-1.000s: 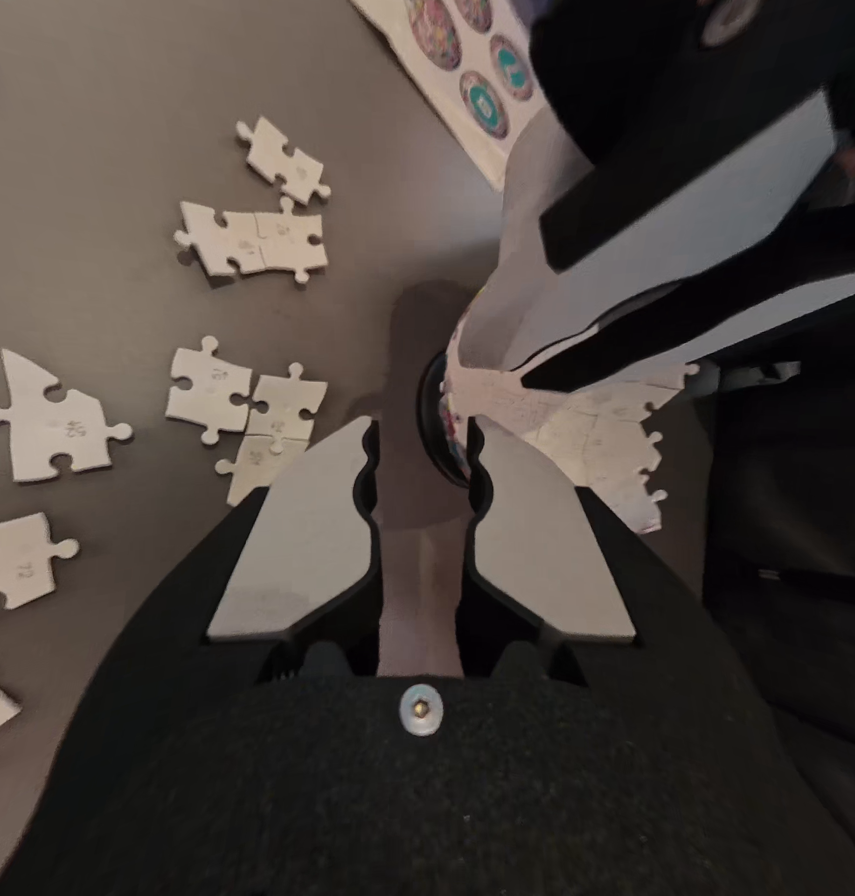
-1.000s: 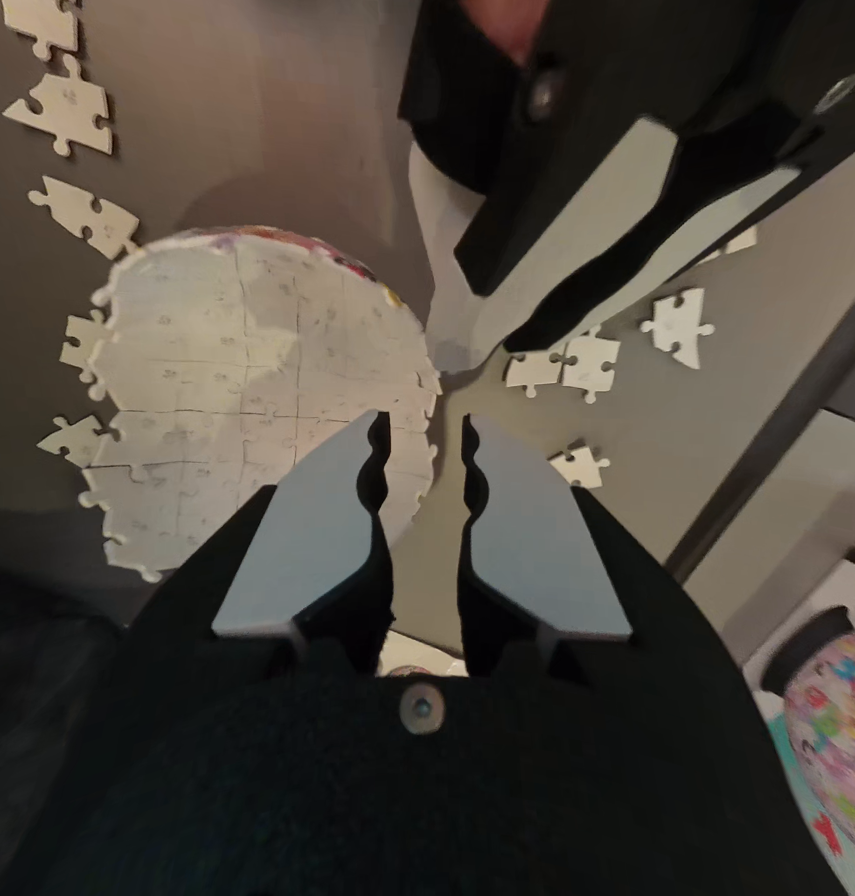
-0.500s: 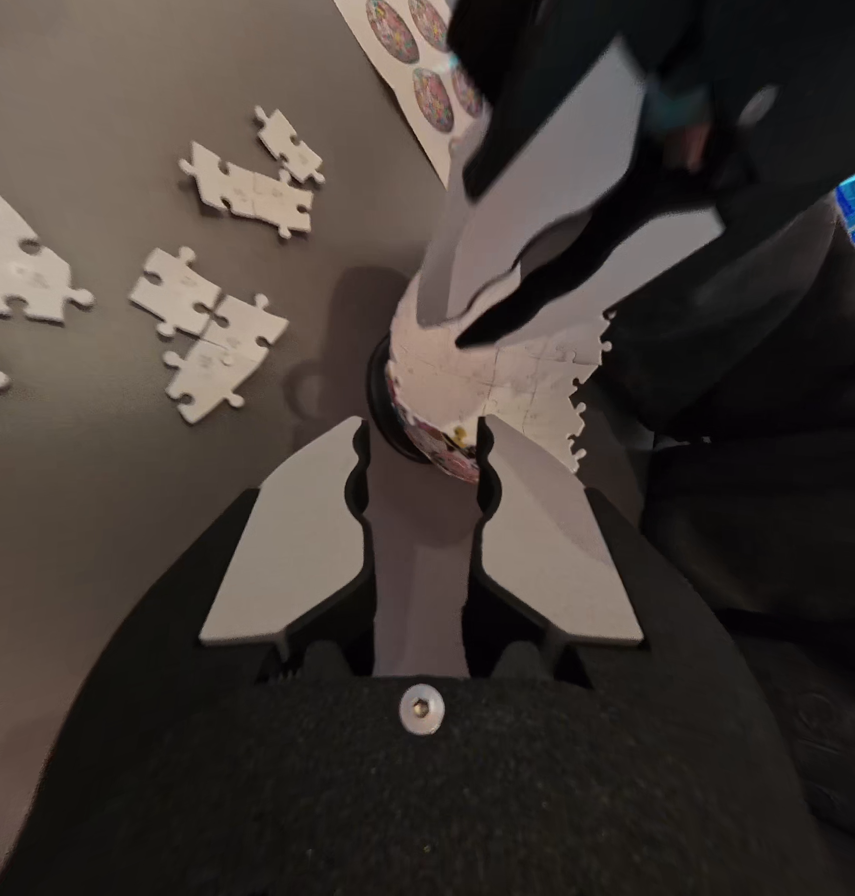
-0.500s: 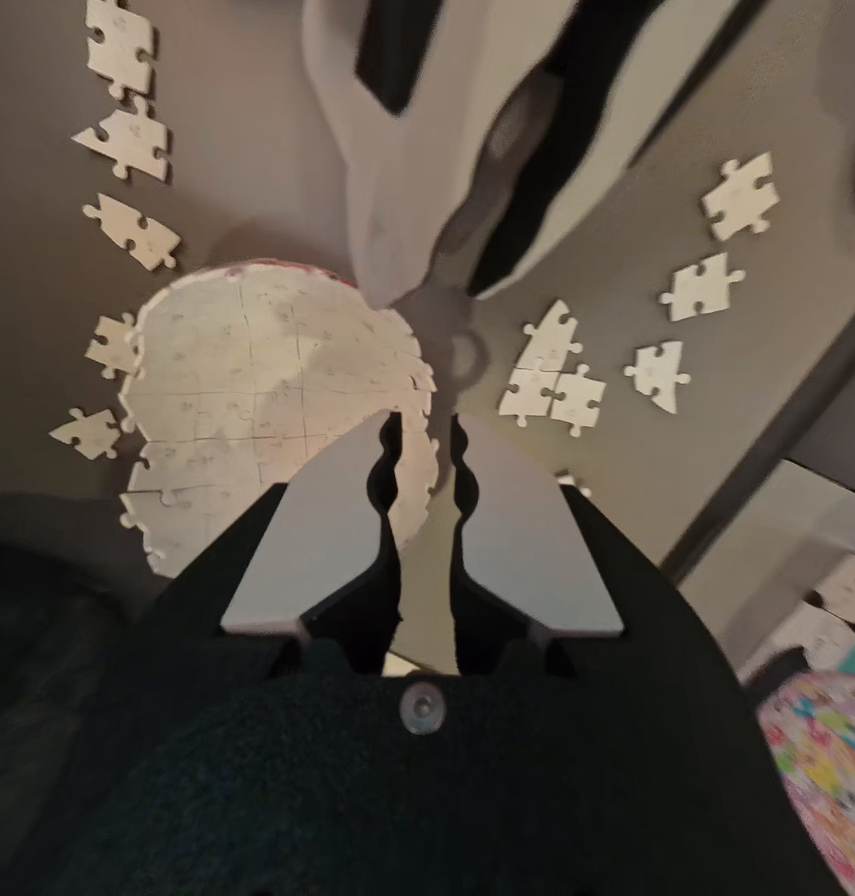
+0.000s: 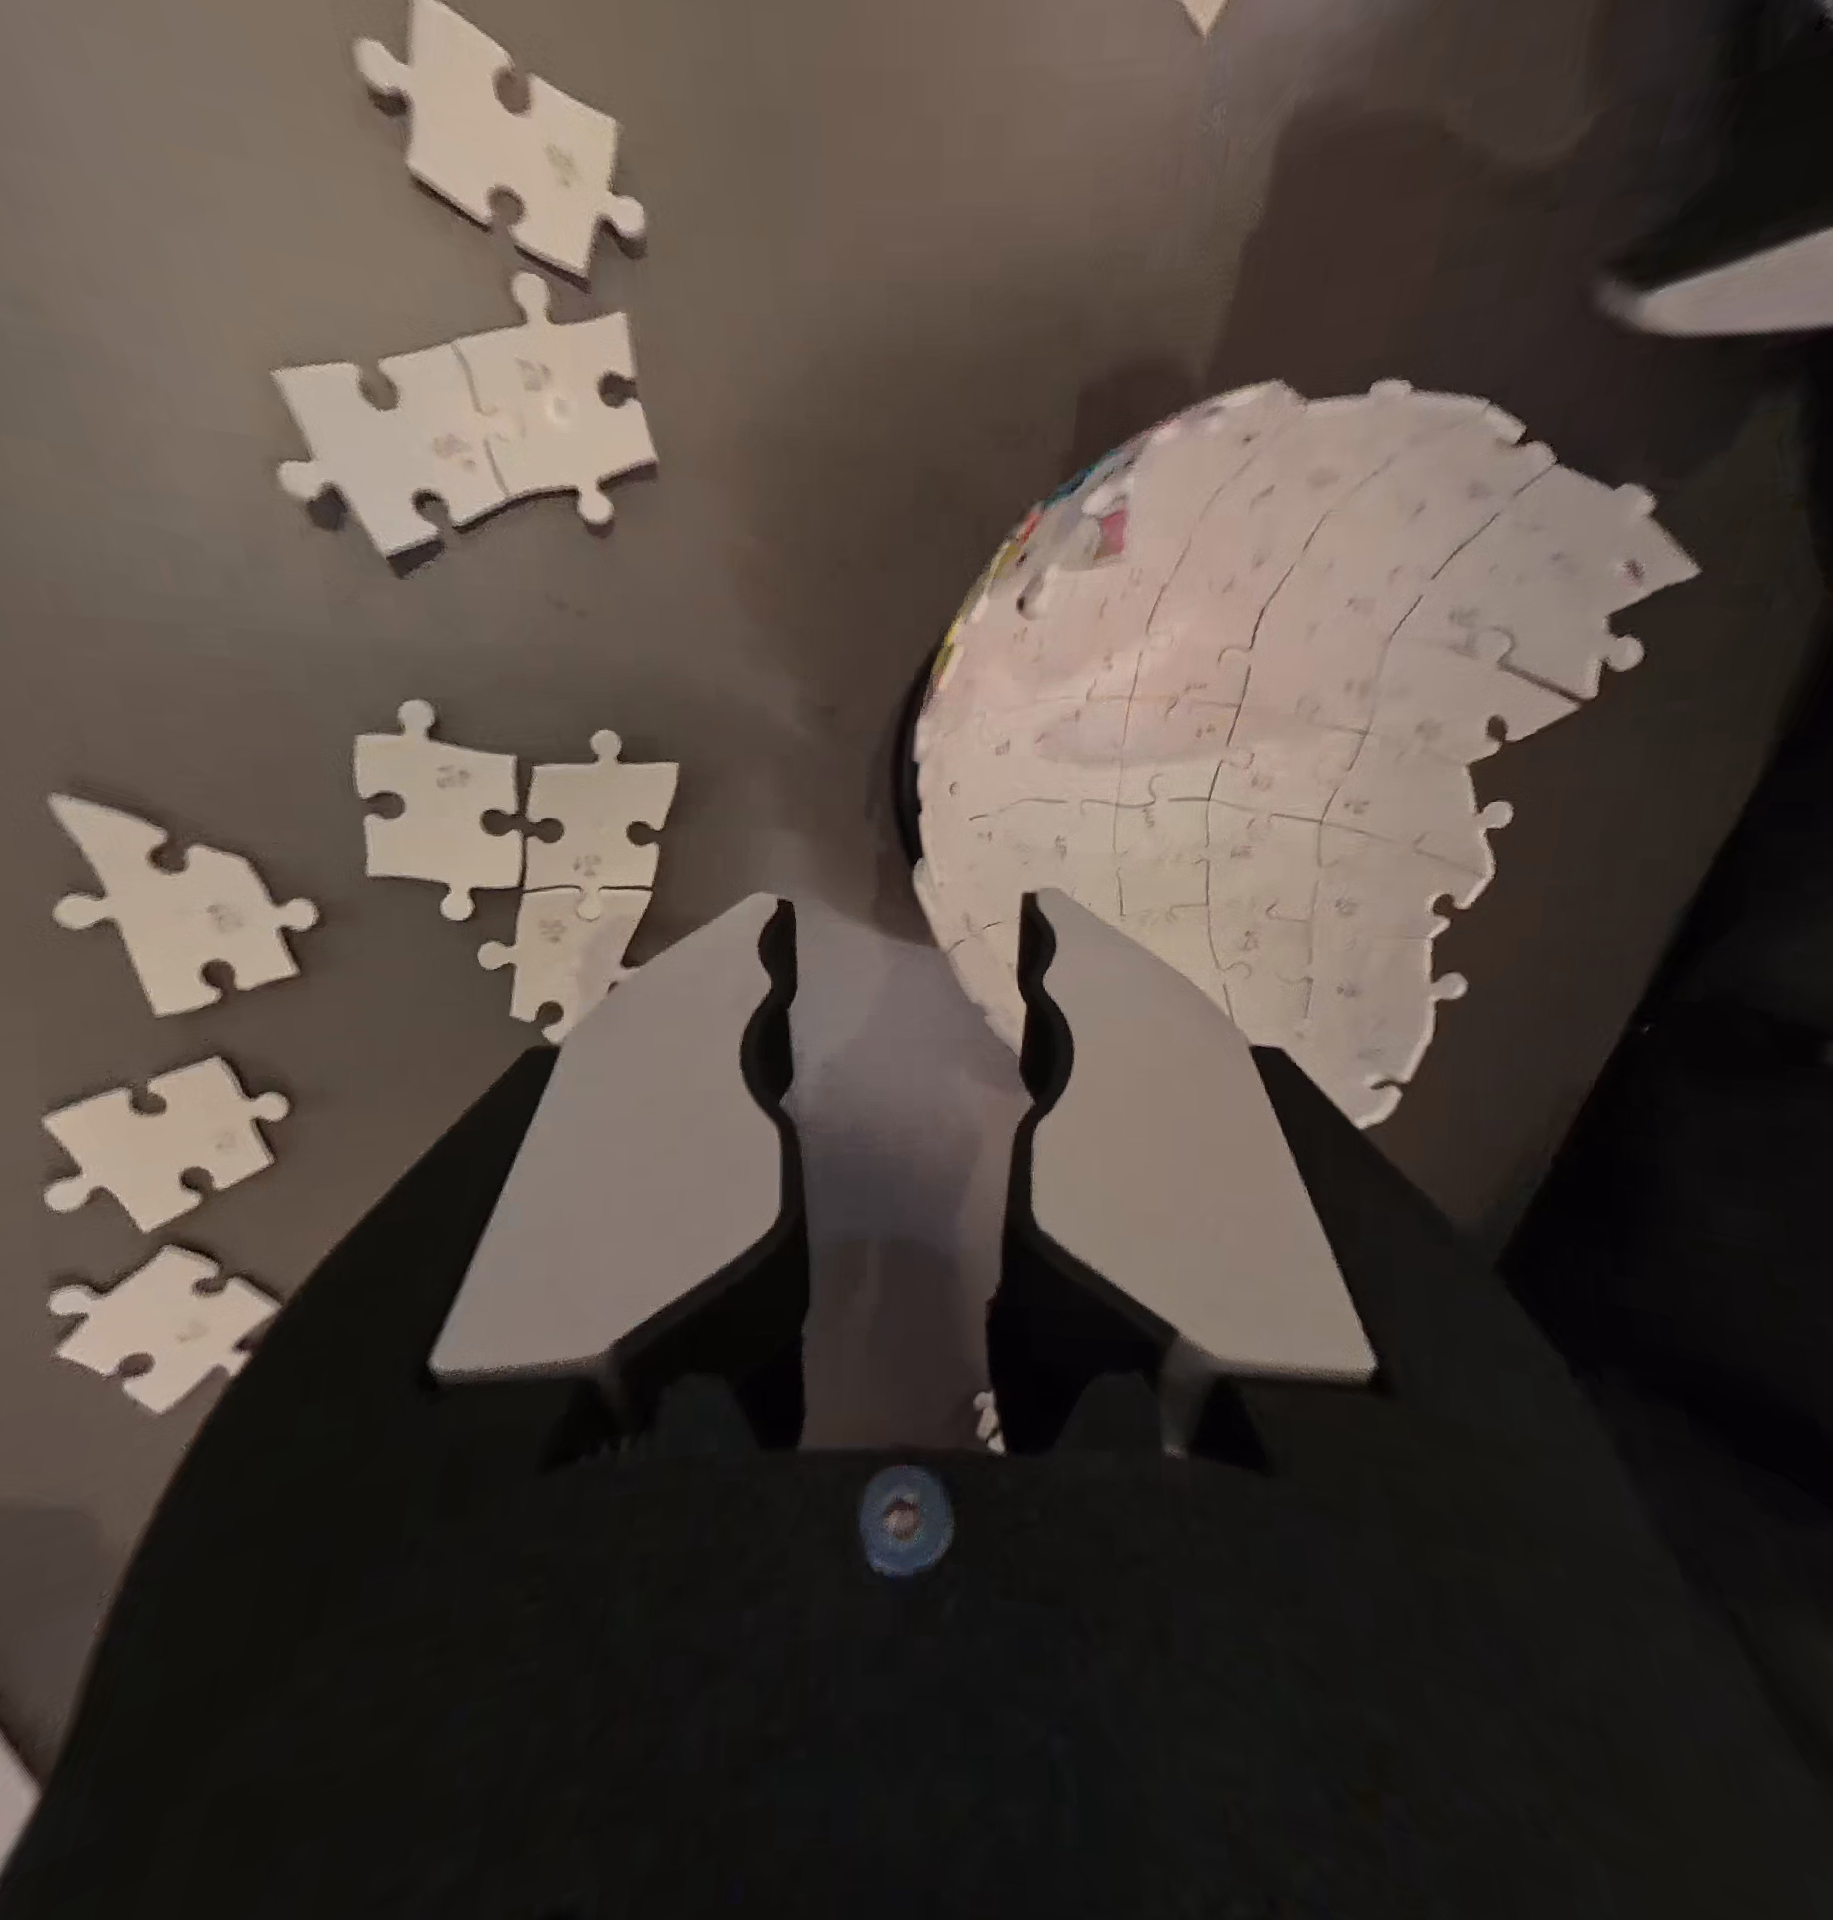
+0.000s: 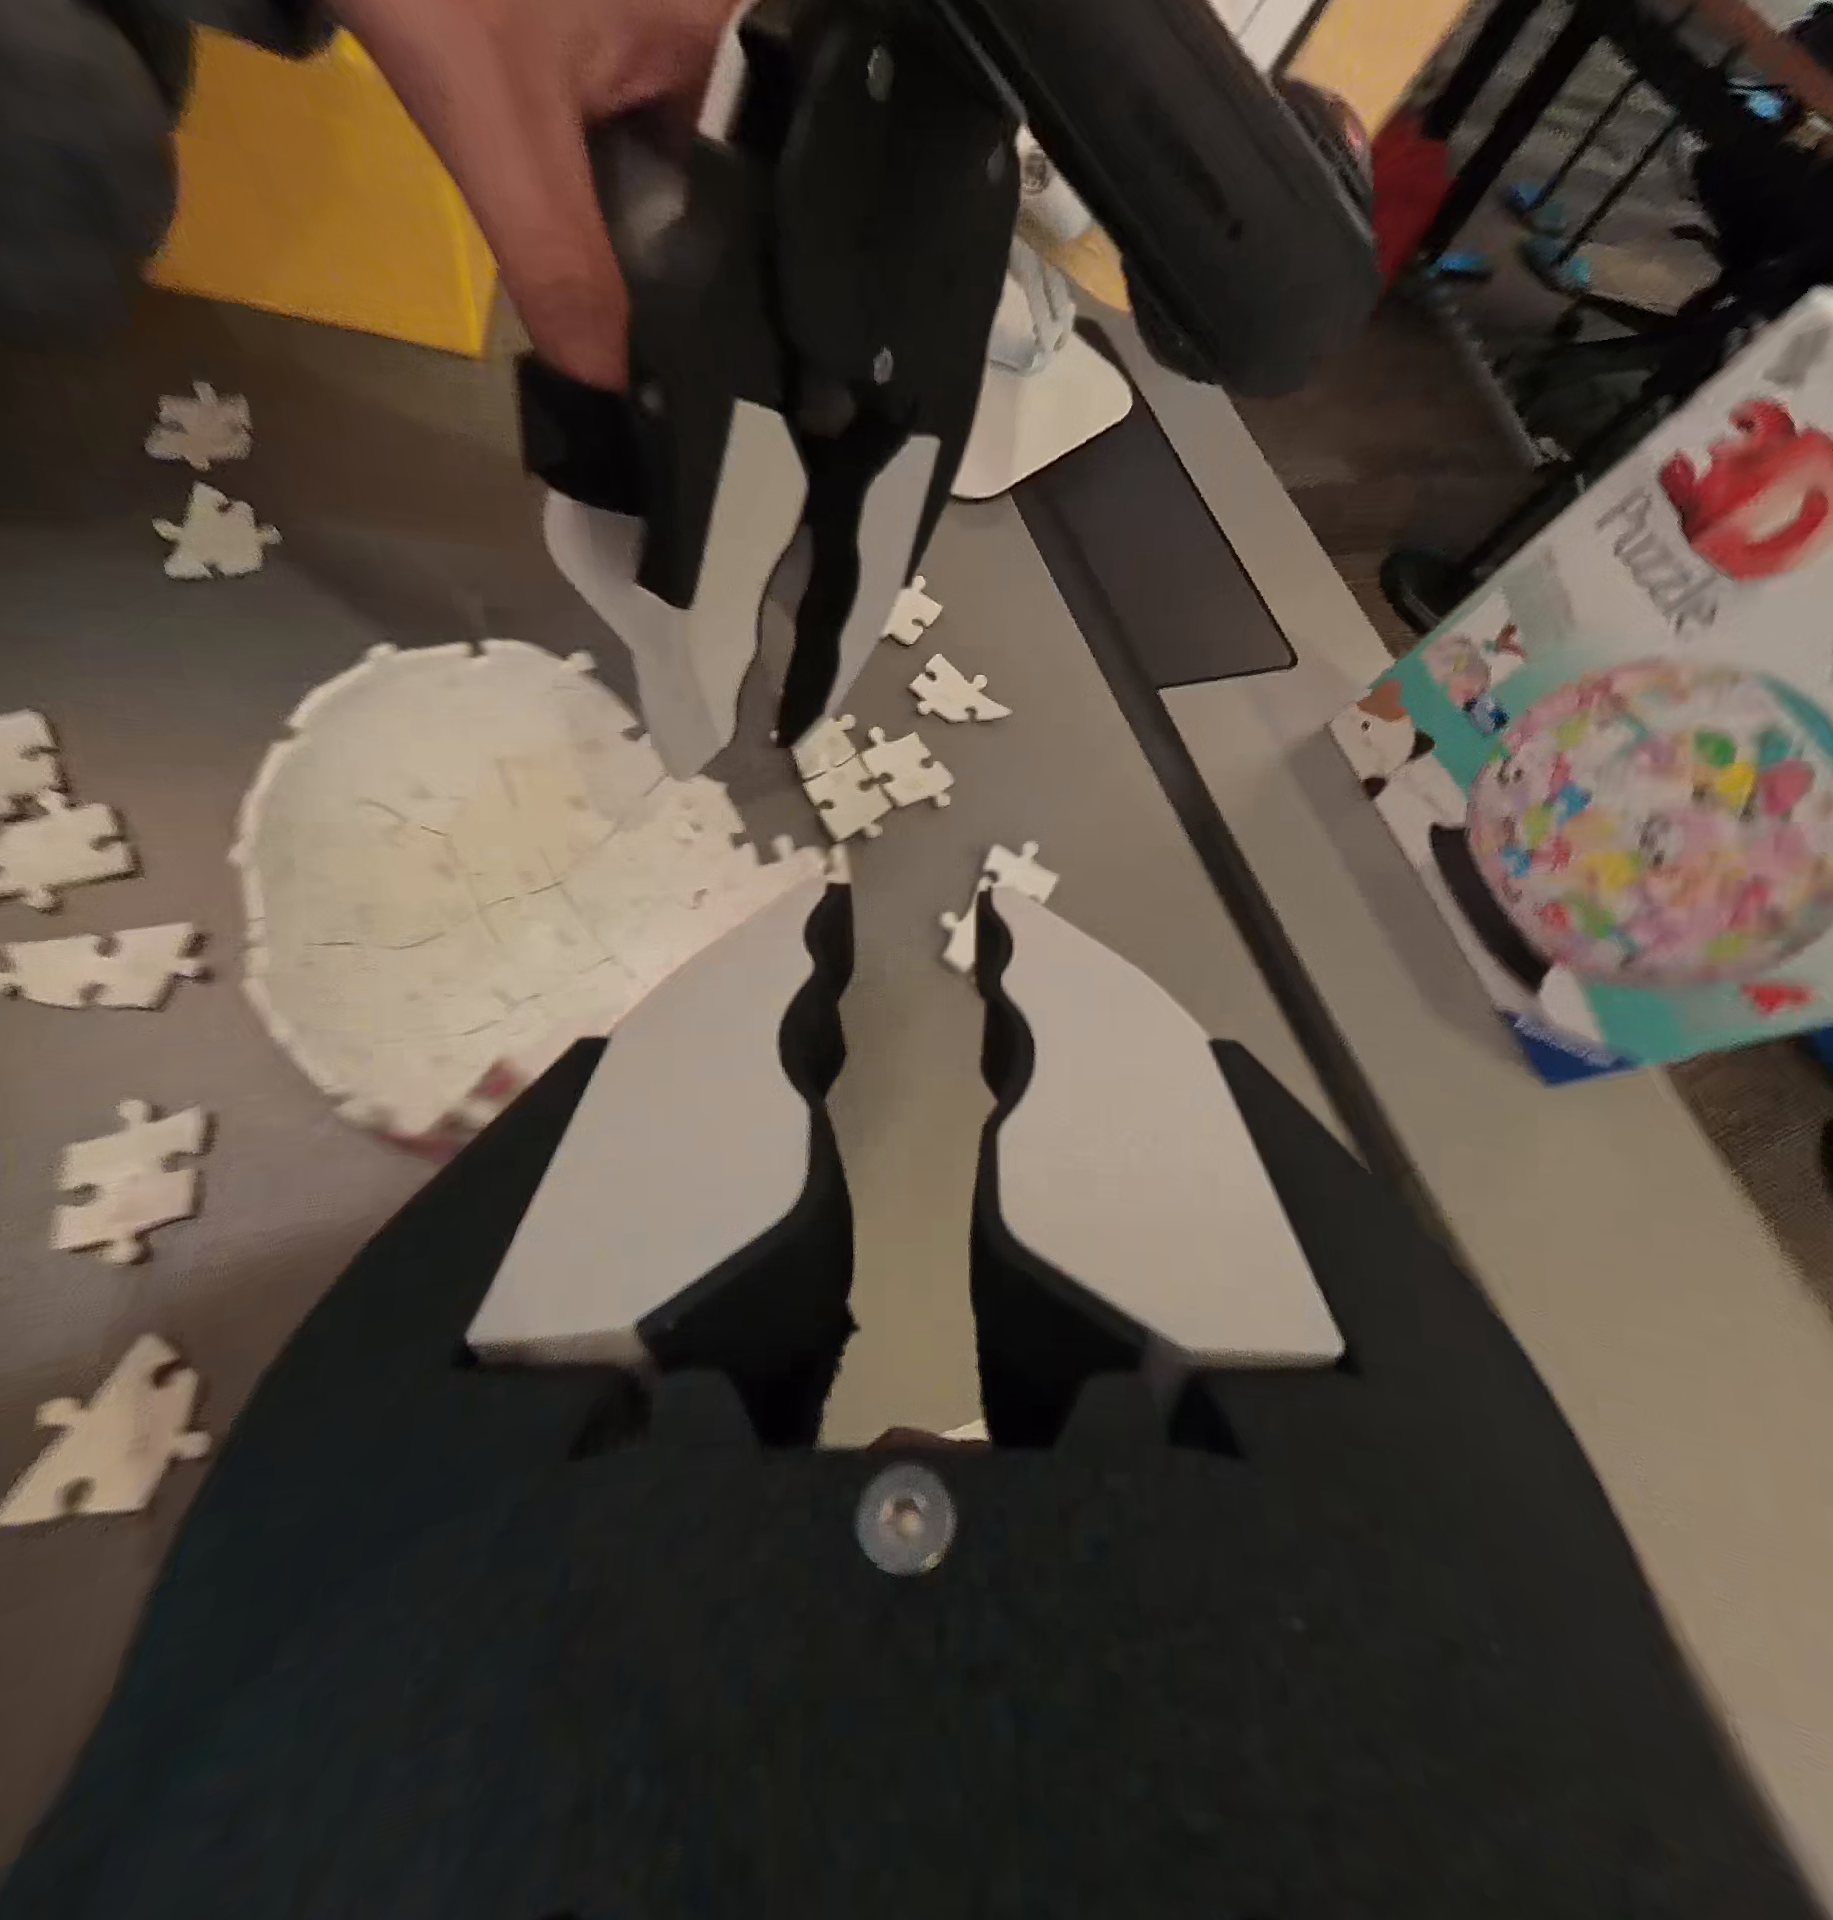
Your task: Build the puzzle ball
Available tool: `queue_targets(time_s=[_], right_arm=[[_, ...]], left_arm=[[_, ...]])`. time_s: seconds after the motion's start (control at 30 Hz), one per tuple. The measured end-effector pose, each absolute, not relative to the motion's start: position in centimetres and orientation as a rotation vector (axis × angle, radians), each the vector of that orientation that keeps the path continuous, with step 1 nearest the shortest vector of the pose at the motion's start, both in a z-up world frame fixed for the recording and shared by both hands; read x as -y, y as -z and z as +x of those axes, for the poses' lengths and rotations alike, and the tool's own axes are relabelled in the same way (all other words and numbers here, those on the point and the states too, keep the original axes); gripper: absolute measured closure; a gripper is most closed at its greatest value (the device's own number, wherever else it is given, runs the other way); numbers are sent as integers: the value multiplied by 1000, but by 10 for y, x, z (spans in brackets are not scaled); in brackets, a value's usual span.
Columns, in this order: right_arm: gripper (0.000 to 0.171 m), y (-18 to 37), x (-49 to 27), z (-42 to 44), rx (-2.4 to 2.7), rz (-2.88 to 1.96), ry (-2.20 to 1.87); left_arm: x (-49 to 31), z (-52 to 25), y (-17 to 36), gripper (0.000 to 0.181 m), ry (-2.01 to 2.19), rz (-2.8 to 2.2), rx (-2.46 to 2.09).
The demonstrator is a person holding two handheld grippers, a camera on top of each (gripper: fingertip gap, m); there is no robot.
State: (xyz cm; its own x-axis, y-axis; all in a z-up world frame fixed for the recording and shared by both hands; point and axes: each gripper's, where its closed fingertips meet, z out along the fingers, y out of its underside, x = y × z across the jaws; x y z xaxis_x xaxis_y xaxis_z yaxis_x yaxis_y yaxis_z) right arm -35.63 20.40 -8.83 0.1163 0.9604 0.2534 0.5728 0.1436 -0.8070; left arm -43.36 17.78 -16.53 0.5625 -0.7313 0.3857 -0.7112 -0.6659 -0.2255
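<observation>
Nearest in the left wrist view, the left gripper (image 5: 904, 914) is released: its grey, wavy-edged fingers stand apart over bare table with nothing between them. Just beyond its right finger sits the half-built puzzle ball (image 5: 1244, 748), a curved shell of matt white piece backs with a knobbed, ragged open rim, tipped on a dark round stand (image 5: 899, 769); a sliver of printed colour shows at its far-left edge. To the left, flat white loose pieces (image 5: 164, 1143) lie singly, with a joined trio (image 5: 538, 842) close to the left finger and a joined pair (image 5: 476, 436) farther off, smooth grey table (image 5: 839, 260) showing between them.

The right gripper (image 6: 912, 904) is likewise released and empty, above open table between the shell's rim and a small piece (image 6: 1016, 873). Beyond, the table's straight dark edge strip (image 6: 1255, 914) runs diagonally, and a glossy puzzle box (image 6: 1660, 790) stands to the right.
</observation>
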Motion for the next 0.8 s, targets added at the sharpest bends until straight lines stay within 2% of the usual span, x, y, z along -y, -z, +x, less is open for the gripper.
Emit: queue_targets(time_s=[0.27,0.8], right_arm=[[151,129,-140,-310,1464,-1518,-665],[153,130,-146,-293,1457,-1519,-657]], left_arm=[[-164,-427,183,147,688,-2909,-1379],[-172,-426,186,169,688,-3059,-1355]])
